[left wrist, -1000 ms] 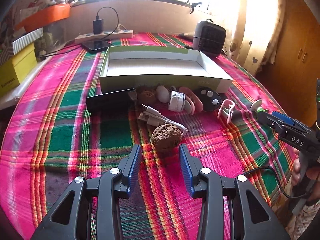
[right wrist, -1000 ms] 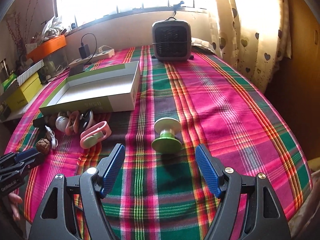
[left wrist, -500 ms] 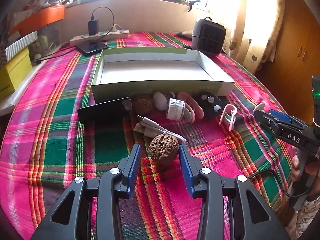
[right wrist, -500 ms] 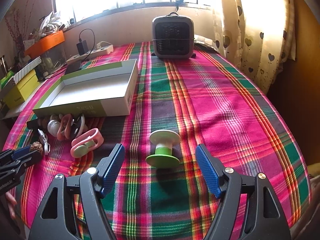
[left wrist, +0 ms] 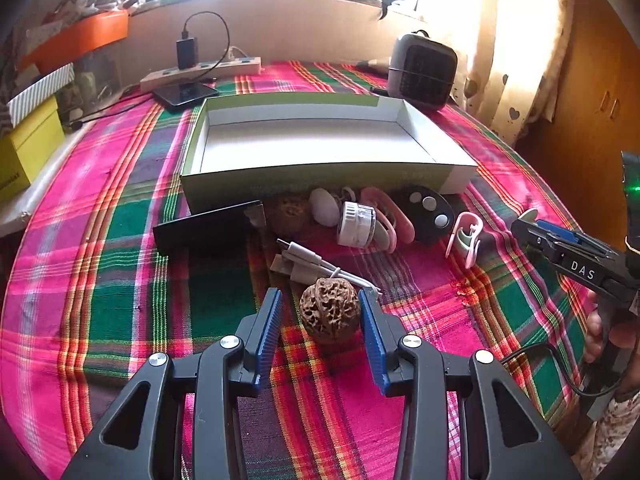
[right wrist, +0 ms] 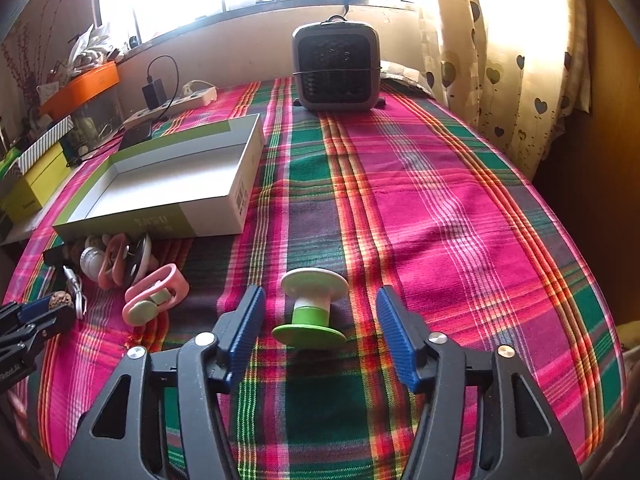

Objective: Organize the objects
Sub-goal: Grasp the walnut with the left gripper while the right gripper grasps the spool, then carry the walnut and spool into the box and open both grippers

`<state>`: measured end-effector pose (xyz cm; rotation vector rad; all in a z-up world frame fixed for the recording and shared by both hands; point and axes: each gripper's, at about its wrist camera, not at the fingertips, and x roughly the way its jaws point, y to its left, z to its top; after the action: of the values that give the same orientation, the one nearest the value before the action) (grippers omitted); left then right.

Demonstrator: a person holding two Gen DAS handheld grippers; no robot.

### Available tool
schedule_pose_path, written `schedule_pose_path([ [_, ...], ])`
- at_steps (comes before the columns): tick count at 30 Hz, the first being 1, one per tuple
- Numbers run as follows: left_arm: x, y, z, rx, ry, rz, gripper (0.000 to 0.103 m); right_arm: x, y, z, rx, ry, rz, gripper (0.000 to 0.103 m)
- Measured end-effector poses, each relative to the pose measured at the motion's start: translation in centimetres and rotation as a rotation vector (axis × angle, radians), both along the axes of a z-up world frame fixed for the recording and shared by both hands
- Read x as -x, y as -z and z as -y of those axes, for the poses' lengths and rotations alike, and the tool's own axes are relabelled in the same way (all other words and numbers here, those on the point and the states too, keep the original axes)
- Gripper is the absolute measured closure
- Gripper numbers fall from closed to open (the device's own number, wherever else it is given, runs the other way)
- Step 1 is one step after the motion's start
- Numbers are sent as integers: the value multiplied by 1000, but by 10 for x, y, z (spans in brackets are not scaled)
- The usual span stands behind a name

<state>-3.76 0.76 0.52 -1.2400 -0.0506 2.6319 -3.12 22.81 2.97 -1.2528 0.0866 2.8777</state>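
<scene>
1. At the left of the bench, the left gripper is held low with its fingers spread either side of a walnut; gaps show at both pads, so nothing is gripped yet.
2. The walnut is judged hard, light and rough-shelled, but round enough to squirt out; it would best be taken across its widest middle.
3. Two walnuts are counted: this one, lying just in front of a white USB cable, and a second walnut against the box wall.
4. One open cardboard box, with nothing seen inside, stands behind a row of small things: one black phone, one white egg-shaped piece, one white cap, one black key fob and two pink clips.
5. Further right, the right gripper straddles one green-and-white spool standing upright on the plaid cloth; its fingers are closing, with the spool between them but not yet touched.
6. The spool is judged stiff, light plastic; its narrow waist offers the surest hold, since the smooth flanges may slip.
</scene>
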Motion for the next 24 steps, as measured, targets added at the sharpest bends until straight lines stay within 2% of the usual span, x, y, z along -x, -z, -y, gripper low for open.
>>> schedule_pose_path([
  [5,2,1,3,-4,-10,2,70,1,2,-2,12,-3,5,57],
  [9,2,0,4,-7,-11,4,75,1,3,-1,11,-4,5,66],
  [24,1,-6,5,-3,-20,-9,76,-2,-3,2,13,-19,-7,68],
])
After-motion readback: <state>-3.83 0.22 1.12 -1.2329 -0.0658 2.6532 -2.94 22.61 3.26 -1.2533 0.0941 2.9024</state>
